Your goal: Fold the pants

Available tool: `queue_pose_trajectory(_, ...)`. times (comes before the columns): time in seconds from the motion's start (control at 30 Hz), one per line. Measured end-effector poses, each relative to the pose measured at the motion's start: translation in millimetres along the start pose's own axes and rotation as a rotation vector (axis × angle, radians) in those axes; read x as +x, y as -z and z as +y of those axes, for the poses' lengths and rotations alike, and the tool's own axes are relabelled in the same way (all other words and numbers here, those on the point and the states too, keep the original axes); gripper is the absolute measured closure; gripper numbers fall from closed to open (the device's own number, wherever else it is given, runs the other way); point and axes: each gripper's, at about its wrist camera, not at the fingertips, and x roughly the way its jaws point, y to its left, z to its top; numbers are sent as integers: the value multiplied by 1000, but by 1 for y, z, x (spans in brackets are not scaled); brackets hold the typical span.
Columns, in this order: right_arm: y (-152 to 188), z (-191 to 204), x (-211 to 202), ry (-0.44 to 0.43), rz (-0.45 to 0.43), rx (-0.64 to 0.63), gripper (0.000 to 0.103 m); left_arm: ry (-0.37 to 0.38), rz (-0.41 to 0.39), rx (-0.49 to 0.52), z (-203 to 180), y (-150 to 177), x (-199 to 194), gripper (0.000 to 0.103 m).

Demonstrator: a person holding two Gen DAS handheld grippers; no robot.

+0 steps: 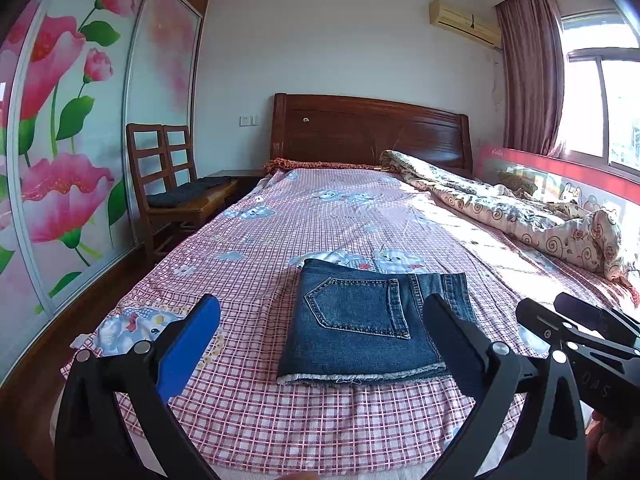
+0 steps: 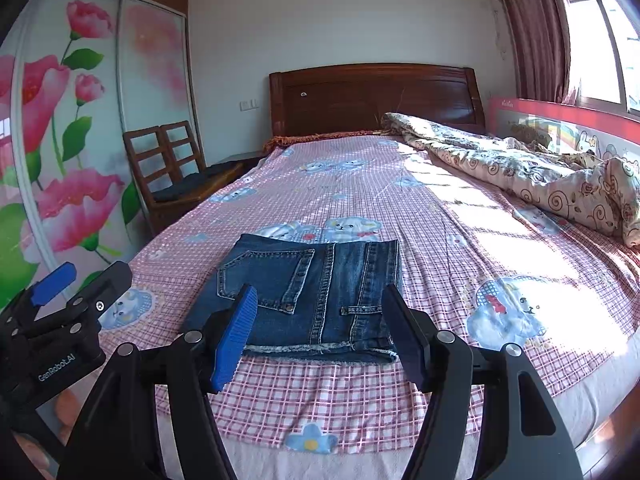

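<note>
Blue denim pants (image 1: 360, 320) lie folded into a compact rectangle near the foot of the bed, back pocket facing up; they also show in the right wrist view (image 2: 312, 296). My left gripper (image 1: 320, 344) is open and empty, held above the bed just short of the pants. My right gripper (image 2: 320, 336) is open and empty, also just short of the frayed near edge. The right gripper shows at the right of the left wrist view (image 1: 568, 320); the left gripper shows at the left of the right wrist view (image 2: 84, 284).
The bed (image 1: 320, 216) has a pink checked sheet. A crumpled floral quilt (image 1: 520, 208) lies along its right side by a red bed rail (image 1: 560, 172). A wooden chair (image 1: 172, 184) and a wardrobe (image 1: 60, 140) stand left. The headboard (image 1: 368, 128) is at the far end.
</note>
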Motion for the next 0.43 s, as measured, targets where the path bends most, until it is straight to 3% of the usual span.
queue_pose_trajectory(0.43,1,-1,2,-5,7,13,39,13,38,25,-5,3,5,2)
